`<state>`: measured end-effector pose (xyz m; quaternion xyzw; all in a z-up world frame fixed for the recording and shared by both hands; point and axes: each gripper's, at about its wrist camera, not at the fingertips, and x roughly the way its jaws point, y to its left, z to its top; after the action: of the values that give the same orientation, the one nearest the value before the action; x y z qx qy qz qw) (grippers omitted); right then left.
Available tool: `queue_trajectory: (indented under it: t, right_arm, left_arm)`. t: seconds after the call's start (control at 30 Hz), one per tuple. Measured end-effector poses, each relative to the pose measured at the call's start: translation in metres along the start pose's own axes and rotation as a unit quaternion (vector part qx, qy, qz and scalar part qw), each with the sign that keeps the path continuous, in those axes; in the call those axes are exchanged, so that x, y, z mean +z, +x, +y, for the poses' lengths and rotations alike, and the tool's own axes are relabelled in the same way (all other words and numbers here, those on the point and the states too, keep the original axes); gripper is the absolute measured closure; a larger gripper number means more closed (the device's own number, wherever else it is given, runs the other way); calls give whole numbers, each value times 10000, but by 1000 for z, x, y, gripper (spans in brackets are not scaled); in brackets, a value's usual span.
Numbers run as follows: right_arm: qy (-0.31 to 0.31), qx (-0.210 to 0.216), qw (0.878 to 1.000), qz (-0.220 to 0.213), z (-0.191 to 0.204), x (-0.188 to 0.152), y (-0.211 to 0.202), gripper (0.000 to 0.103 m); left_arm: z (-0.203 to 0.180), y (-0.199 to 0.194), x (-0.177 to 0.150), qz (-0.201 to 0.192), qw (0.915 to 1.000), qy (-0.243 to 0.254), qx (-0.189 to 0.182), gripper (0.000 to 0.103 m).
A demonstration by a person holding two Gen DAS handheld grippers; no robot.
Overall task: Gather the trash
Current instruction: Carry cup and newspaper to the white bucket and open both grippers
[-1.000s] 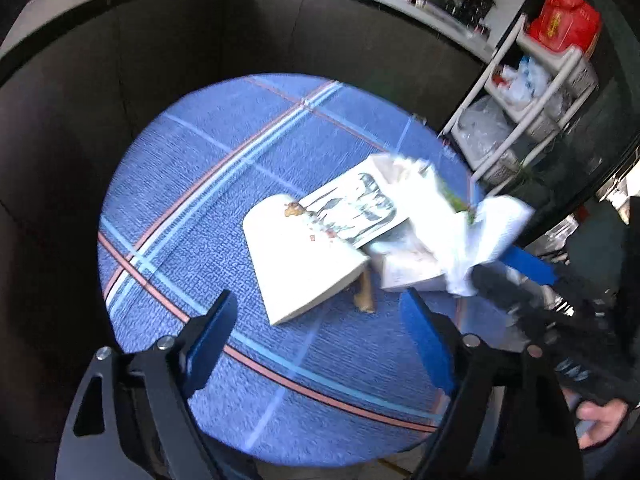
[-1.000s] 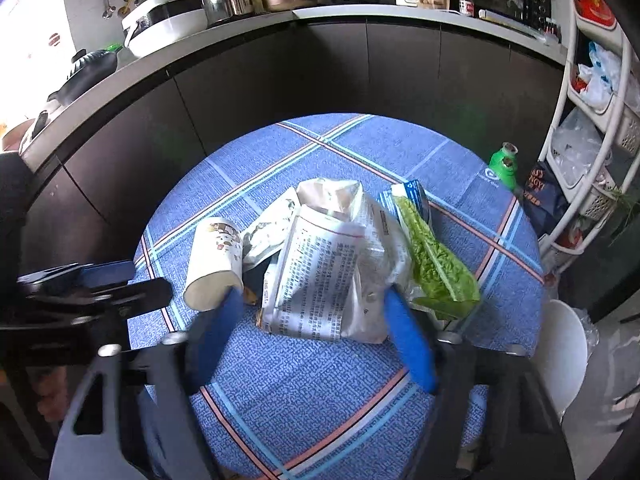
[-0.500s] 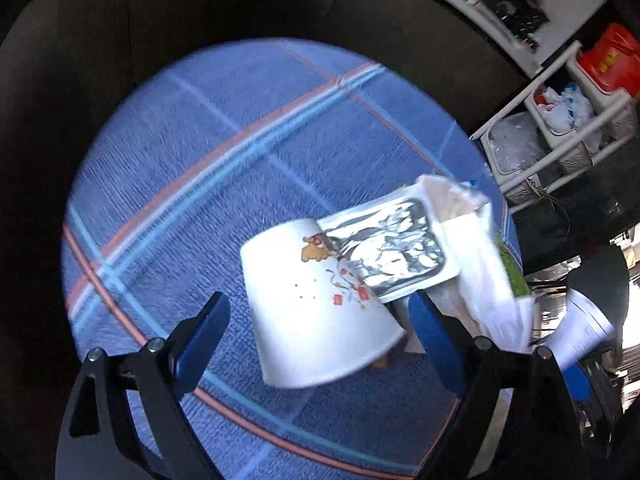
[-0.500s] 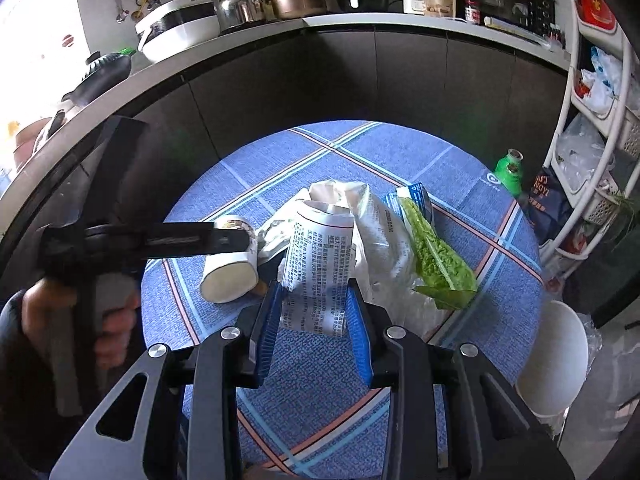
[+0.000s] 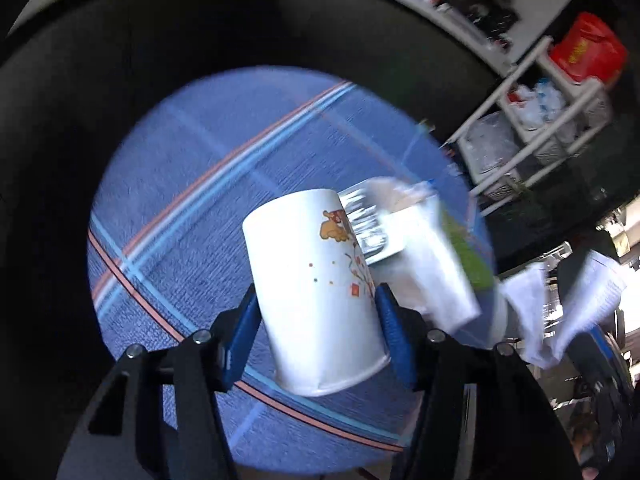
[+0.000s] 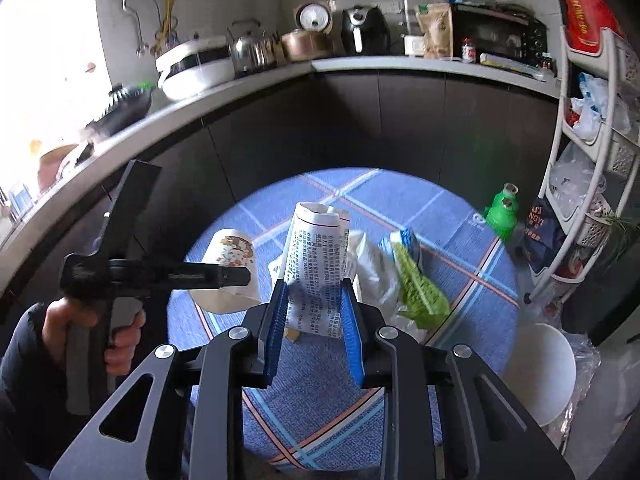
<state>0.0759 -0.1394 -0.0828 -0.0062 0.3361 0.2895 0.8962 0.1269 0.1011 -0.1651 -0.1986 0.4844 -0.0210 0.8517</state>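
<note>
My left gripper [image 5: 316, 316] is shut on a white paper cup [image 5: 316, 292] with a cartoon print, held tilted above the blue plaid table [image 5: 192, 208]. The cup also shows in the right wrist view [image 6: 228, 264], behind the left gripper's body [image 6: 160, 274]. My right gripper [image 6: 316, 312] is shut on a rolled printed paper [image 6: 316, 256], lifted above the table [image 6: 452, 216]. On the table lie a white bag [image 6: 372, 268], a green wrapper [image 6: 420, 288] and a foil tray [image 5: 368, 228].
A green bottle [image 6: 500, 216] stands at the table's far right edge. A white shelf rack [image 6: 592, 152] with bags stands at the right. A white bin [image 6: 536, 364] with a plastic liner sits below the table at the right. Dark cabinets and a countertop with appliances curve behind.
My left gripper closed on the paper cup and raised it off the table. My right gripper closed on the rolled paper and lifted it away from the pile.
</note>
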Motion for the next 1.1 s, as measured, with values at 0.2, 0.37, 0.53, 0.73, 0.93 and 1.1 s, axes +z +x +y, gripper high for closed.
queue_trajectory:
  t: [0.2, 0.37, 0.53, 0.73, 0.93, 1.1]
  right_arm:
    - [430, -133, 9987, -238, -39, -3, -30, 102]
    - [792, -357, 9953, -430, -80, -17, -52, 102]
    - [1268, -765, 9872, -590, -137, -34, -75, 102]
    - [2010, -1084, 9729, -355, -216, -81, -69, 102]
    - [2521, -1076, 9617, 43, -278, -133, -31, 102]
    - [2768, -968, 9553, 372, -314, -163, 8, 102]
  left_arm:
    - [-70, -39, 0, -341, 9959, 717, -429, 45]
    - [-128, -39, -5, -258, 9898, 1160, -783, 45]
    - [-191, -22, -13, -116, 9797, 1723, -1021, 45]
    - [-257, 23, -16, 213, 9676, 2155, -1298, 45]
    - [-314, 96, -21, 604, 9562, 2460, -1463, 44]
    - [-345, 169, -25, 962, 9507, 2582, -1419, 44]
